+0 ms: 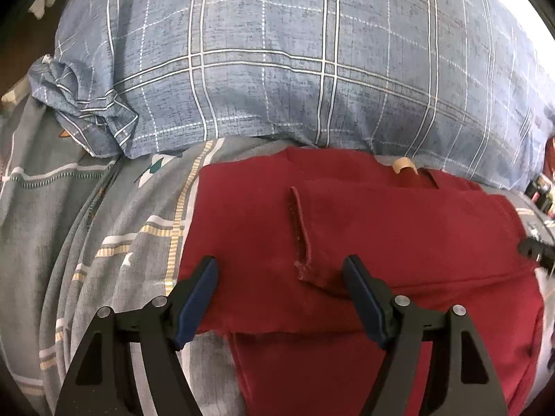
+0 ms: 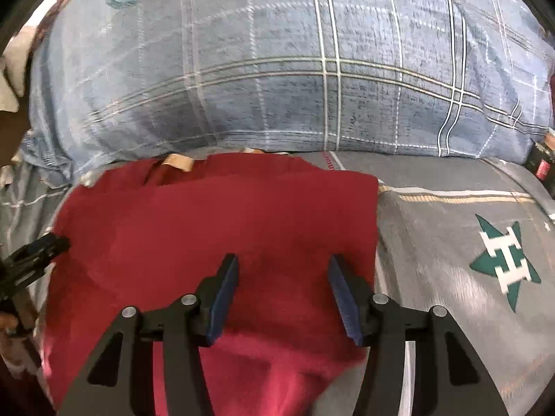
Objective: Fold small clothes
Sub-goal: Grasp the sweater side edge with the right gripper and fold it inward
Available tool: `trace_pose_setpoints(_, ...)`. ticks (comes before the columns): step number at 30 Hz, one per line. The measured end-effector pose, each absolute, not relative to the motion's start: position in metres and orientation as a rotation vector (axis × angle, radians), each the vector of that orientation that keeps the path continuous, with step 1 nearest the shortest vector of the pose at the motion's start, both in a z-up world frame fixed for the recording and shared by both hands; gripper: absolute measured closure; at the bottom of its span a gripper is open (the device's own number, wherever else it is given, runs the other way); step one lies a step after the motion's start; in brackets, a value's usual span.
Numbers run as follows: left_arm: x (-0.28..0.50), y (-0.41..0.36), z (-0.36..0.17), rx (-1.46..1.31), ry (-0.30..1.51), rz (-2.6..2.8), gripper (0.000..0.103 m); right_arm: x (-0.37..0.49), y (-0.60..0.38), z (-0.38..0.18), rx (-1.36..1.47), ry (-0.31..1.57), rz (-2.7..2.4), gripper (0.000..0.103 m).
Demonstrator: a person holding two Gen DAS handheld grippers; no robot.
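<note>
so, garment: red top [image 1: 399, 228], soft thin knit, light, limp; will sag & slide if lifted by one spot
place: flat on grey bedsheet [image 1: 86, 208], far edge just by the blue plaid pillow [image 1: 277, 69], a sleeve folded over its middle
hold: judged best at hem corners or the folded edge, pinch 2 layers
left gripper [image 1: 281, 270]: wide open, nothing held, hovers over cloth
right gripper [image 2: 282, 267]: open, empty, above the top's rt side
</note>
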State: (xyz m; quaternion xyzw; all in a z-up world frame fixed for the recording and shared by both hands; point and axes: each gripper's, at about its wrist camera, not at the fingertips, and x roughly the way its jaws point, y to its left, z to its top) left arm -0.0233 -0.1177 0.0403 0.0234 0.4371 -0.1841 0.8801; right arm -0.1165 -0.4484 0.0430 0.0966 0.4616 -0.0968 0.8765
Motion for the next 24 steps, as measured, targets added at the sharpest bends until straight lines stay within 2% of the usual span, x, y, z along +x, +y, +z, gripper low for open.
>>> trace_pose_setpoints(4, -0.028, -0.115, 0.038, 0.052, 0.919, -0.376, 0.029, -0.119, -0.444, 0.026, 0.122, 1.023, -0.24, 0.039)
trace_pose_setpoints(9, -0.057, -0.105, 0.05, 0.038, 0.914, -0.385, 0.029, -0.145, -0.44, 0.057, 0.198, 0.989, -0.24, 0.038)
trace_pose_setpoints(17, -0.119, -0.065, 0.074, 0.01, 0.944, -0.398, 0.029, -0.238, -0.417, 0.094, 0.223, 0.983, -0.194, 0.032)
trace_pose_setpoints(20, -0.142, -0.042, 0.074, -0.022, 0.951, -0.372, 0.029, -0.275, -0.415, 0.096, 0.239, 0.982, -0.214, 0.026)
trace_pose_setpoints(24, -0.168, -0.017, 0.07, -0.075, 0.983, -0.347, 0.029, -0.304, -0.42, 0.084, 0.298, 0.992, -0.241, 0.025)
